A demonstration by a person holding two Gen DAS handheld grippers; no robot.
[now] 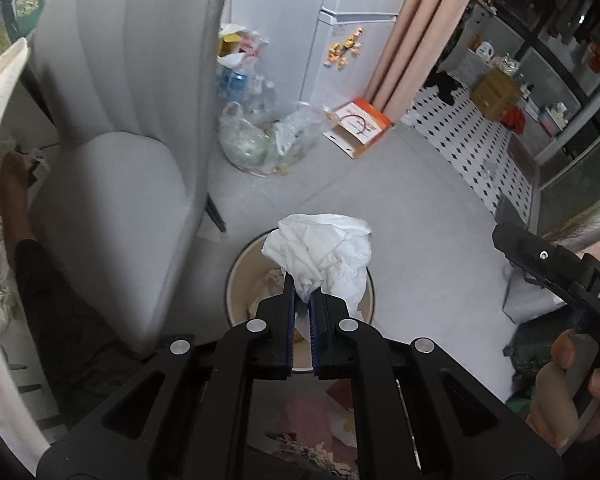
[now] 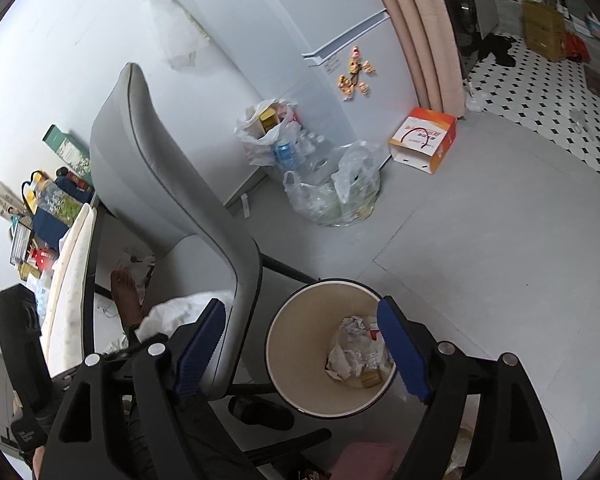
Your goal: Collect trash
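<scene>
Grey floor w/ bin part-filled: left gripper pinches tissue wad above it, undropped; right gripper wide, empty.

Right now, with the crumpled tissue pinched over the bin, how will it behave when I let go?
The crumpled tissue looks soft and floppy, bulging above the left gripper, so it probably weighs little and may drift. The trash bin sits beneath it, so it should land inside. It might cling briefly to the pads.

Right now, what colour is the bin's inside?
Cream inside the bin, dark rim; right wrist view shows it best.
</scene>
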